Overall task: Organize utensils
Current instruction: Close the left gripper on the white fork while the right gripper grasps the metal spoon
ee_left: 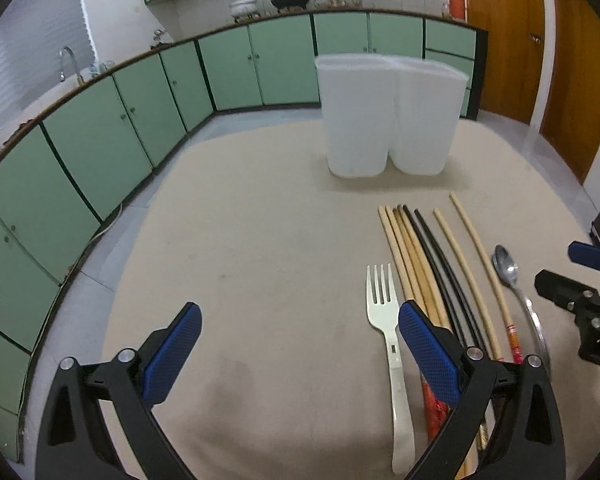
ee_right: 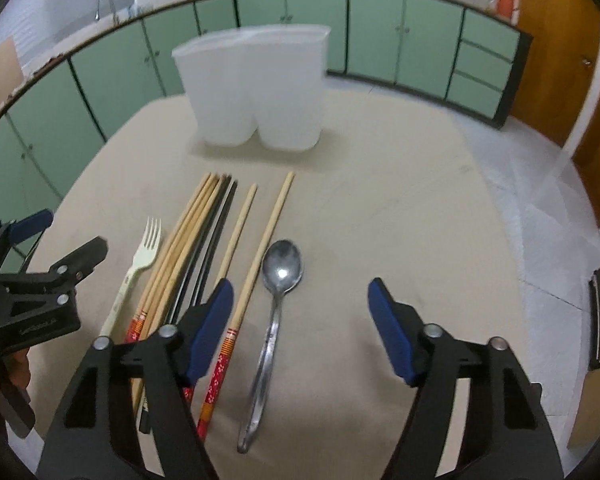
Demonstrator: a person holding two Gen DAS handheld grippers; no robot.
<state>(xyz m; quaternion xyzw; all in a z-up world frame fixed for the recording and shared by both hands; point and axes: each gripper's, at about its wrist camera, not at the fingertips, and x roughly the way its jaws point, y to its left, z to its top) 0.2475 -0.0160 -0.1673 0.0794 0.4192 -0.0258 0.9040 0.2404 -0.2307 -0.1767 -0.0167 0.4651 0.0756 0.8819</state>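
Hovering, both grippers: low over the near edge of the table point(ee_left: 260, 220), fingers aimed toward the far side, level, nothing between them.
Left gripper point(ee_left: 300, 344): jaws spread wide, released; right finger point(ee_left: 428, 352) sits above the chopstick bundle, just right of the fork handle; left finger over bare cloth.
Right gripper point(ee_right: 302, 320): jaws spread wide, released; spoon handle lies in the gap, closer to the left finger point(ee_right: 212, 328), which overlaps the chopsticks.
Fork point(ee_left: 392, 352): pale plastic, flat, tines pointing far, leftmost in the row.
Chopsticks point(ee_right: 204, 232): tan and black bundle beside the fork; two tan singles with red patterned ends lie apart to its right.
Spoon point(ee_right: 280, 276): metal, bowl up, rightmost.
Holder point(ee_right: 256, 88): translucent white, two compartments, upright at the far side, well apart from the utensils.
Cabinets point(ee_left: 100, 140): green, curving behind the table.
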